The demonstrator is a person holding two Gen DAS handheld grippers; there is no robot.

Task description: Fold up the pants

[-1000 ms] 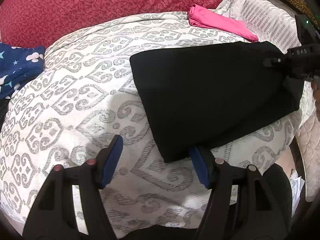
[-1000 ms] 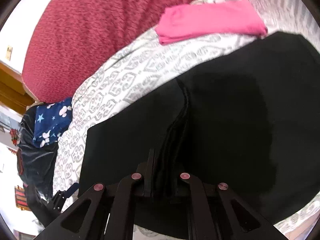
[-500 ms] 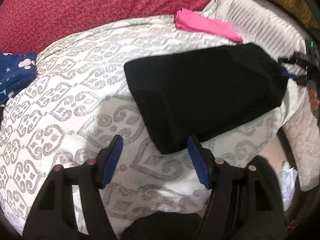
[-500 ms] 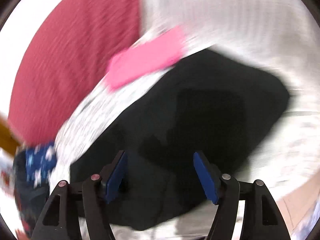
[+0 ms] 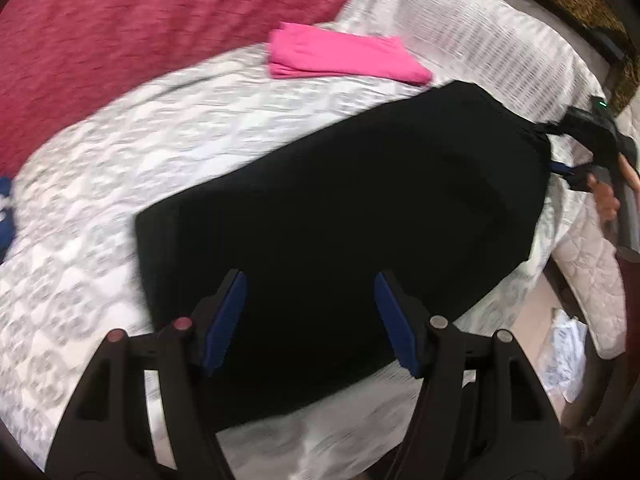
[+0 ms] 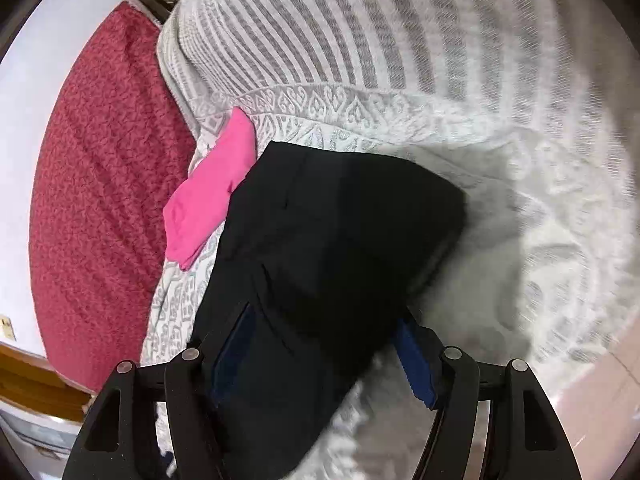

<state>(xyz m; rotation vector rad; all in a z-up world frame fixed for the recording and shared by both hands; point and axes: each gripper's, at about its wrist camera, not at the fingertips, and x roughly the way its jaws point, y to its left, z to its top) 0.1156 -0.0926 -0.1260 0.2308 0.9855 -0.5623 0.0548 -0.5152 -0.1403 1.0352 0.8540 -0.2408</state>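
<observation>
Left wrist: black pants [image 5: 340, 216] (folded) on bedspread [image 5: 160, 136]

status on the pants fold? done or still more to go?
Done: the black pants lie flat on the patterned bedspread as a compact rectangle, near a folded pink garment.
In hand: nothing. The left gripper and the right gripper both stand open above the pants, pads off the cloth.
Left: perhaps one more fold, or setting it aside; I cannot tell which.

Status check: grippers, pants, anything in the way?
Left gripper open, over the black pants. Right gripper open, straddling the pants' edge, no grip. Pants folded flat on the bedspread. Pink garment beside them, not blocking.
</observation>
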